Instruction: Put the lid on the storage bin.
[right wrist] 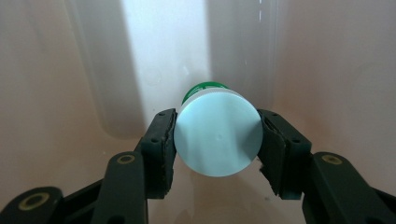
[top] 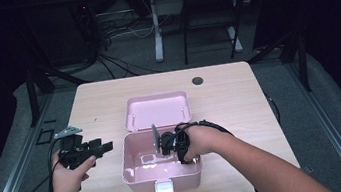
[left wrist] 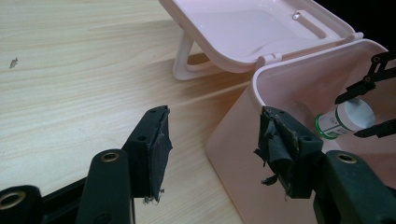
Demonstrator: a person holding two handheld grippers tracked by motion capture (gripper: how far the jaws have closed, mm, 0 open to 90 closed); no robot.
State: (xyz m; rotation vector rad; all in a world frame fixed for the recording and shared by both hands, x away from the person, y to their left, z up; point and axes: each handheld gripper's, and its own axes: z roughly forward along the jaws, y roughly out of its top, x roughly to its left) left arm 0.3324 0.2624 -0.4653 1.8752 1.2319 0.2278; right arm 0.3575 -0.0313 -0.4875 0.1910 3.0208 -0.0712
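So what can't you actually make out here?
- Bottle: in the right gripper view its white cap hides the label and contents.
- Box floor: in the high view the right gripper and glare cover part of it.
- Left gripper: open, beside the box.

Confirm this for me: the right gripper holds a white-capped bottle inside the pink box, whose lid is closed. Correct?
Not quite. The lid is open, lying back behind the pink box, as the high view shows. The right gripper does hold the white-capped bottle inside it.
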